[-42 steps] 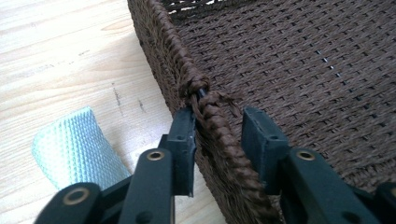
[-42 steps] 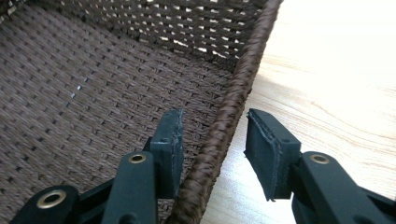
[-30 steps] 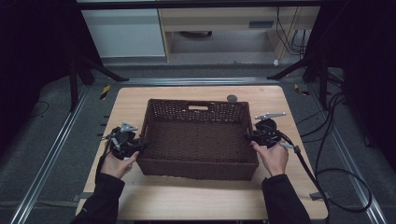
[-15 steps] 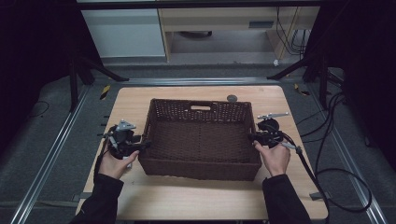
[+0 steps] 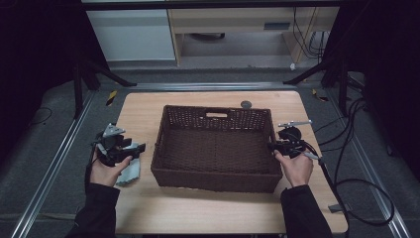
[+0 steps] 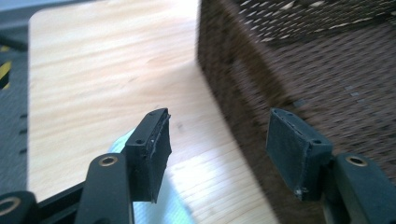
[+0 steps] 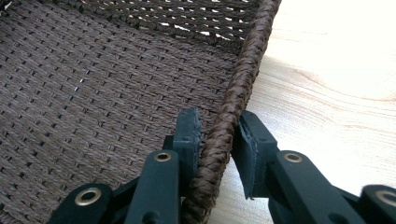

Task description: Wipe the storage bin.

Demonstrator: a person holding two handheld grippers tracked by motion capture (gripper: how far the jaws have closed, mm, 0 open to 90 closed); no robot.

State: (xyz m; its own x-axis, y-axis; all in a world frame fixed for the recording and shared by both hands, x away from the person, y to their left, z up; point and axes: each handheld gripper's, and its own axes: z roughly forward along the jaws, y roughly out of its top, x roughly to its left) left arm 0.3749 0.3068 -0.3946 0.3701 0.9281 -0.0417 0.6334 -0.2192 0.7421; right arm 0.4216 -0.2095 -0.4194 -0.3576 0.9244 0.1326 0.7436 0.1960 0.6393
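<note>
The jaws of the left gripper (image 6: 217, 151) stood open with nothing between them; they had just been opening. In the high view this gripper (image 5: 141, 147) was beside the left wall of the wicker basket (image 5: 216, 148), apart from it, and a pale cloth (image 5: 130, 173) lay on the table (image 5: 208, 208) under the hand. The jaws of the right gripper (image 7: 218, 149) were closed on the braided rim of the basket's right wall, one pad inside and one outside. The basket stood in the middle of the table, empty.

The work in hand seemed to be moving the basket with both grippers. To do it well, I think the left gripper should come back to the left rim, straddle it squarely like the right one, and close firmly before any lift, so that the basket does not tilt or turn around the single grip.

Compared with one second earlier, the left gripper was no longer at the left rim; it had moved away to the left. The basket and the right gripper kept nearly the same place.
</note>
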